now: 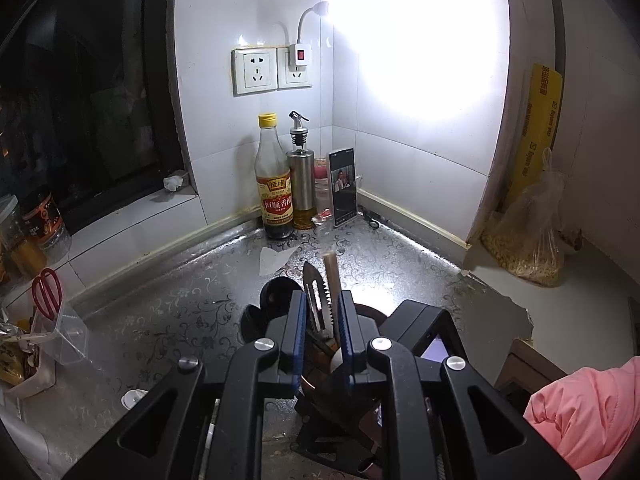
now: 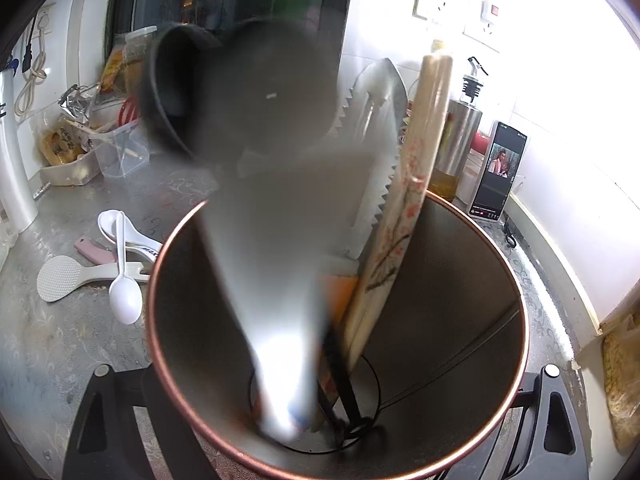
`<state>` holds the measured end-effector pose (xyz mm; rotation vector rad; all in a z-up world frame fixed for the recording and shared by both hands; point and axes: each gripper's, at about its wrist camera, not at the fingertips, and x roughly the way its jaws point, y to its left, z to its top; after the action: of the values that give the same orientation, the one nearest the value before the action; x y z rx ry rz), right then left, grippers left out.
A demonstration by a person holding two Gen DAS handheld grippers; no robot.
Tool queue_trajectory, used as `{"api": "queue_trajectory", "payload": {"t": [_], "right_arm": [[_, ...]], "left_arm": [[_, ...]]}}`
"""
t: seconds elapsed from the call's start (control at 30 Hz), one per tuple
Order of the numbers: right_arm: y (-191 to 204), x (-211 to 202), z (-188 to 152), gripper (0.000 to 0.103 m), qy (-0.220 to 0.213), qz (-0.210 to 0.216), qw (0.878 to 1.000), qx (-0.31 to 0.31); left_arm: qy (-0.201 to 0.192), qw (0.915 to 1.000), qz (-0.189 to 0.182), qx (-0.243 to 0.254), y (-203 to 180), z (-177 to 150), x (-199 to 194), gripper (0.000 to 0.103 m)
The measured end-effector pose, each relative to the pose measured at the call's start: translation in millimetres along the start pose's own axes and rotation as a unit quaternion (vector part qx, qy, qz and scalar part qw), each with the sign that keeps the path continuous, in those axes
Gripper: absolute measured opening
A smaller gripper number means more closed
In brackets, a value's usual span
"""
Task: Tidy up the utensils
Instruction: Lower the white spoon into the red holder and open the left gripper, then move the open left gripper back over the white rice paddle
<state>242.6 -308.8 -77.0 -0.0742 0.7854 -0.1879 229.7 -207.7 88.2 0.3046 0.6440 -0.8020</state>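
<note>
Left wrist: left claw (image 1: 323, 332) slightly parted, pads astride the serrated server (image 1: 316, 300) standing in the holder (image 1: 370, 314), not pressing. Snagging risk on withdrawal.

Right wrist: right claw (image 2: 336, 380) clamps holder rim (image 2: 154, 280); loose spoons (image 2: 124, 276) at nine o'clock. Slip tips everything.

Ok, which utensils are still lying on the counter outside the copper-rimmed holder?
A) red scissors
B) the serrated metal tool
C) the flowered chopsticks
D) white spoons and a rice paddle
D: the white spoons and rice paddle lie on the counter left of the holder; the serrated tool and chopsticks stand inside it.
</note>
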Motion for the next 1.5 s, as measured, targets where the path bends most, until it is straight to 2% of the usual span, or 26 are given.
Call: {"api": "queue_trajectory", "payload": {"t": [0.27,0.3,0.4,0.53,0.67,0.8,0.87,0.97,1.03,1.13,1.17,1.27,1.5], "right_arm": [[-5.6,6.6,0.2,0.093,0.002,0.002,1.000,0.004],[-6.2,7.0,0.3,0.093,0.002,0.002,1.000,0.004],[-8.1,8.6,0.6,0.093,0.001,0.002,1.000,0.004],[-8.3,8.6,0.8,0.093,0.001,0.002,1.000,0.004],[-8.4,9.1,1.0,0.093,0.001,0.003,1.000,0.006],[-5.1,8.3,1.6,0.094,0.001,0.004,1.000,0.005],[-6.2,6.8,1.6,0.094,0.001,0.004,1.000,0.006],[-6.3,6.8,-1.2,0.094,0.001,0.006,1.000,0.007],[-8.6,8.1,-2.7,0.094,0.003,0.009,1.000,0.011],[-9.7,7.2,-4.2,0.094,0.004,0.010,1.000,0.013],[-9.8,7.4,-4.8,0.094,0.004,0.011,1.000,0.014],[-10.0,7.1,-5.4,0.094,0.004,0.012,1.000,0.016],[-12.3,6.6,-6.7,0.103,0.007,0.012,1.000,0.028]], "left_arm": [[-0.019,0.9996,0.006,-0.018,10.7,3.2,-13.9,0.017],[-0.021,0.9995,0.008,-0.020,12.3,3.6,-15.6,0.019],[-0.033,0.9988,0.018,-0.032,20.2,4.5,-24.0,0.037],[-0.049,0.9966,0.036,-0.055,37.2,4.6,-35.9,0.049],[-0.059,0.9917,0.064,-0.095,63.9,-1.0,-47.0,0.053],[-0.059,0.9821,0.100,-0.149,101.2,-15.7,-55.5,0.053],[-0.051,0.9740,0.123,-0.183,123.2,-27.1,-58.7,0.053],[-0.029,0.9531,0.170,-0.249,159.0,-49.9,-63.8,0.053],[-0.007,0.9302,0.205,-0.304,185.7,-71.1,-66.1,0.053],[0.021,0.8954,0.237,-0.376,218.8,-105.6,-71.0,0.053],[0.029,0.8873,0.247,-0.389,226.3,-114.7,-71.8,0.053],[0.043,0.8716,0.267,-0.409,241.0,-135.7,-76.2,0.053],[0.073,0.8306,0.269,-0.482,270.5,-181.3,-77.1,0.058]]}}
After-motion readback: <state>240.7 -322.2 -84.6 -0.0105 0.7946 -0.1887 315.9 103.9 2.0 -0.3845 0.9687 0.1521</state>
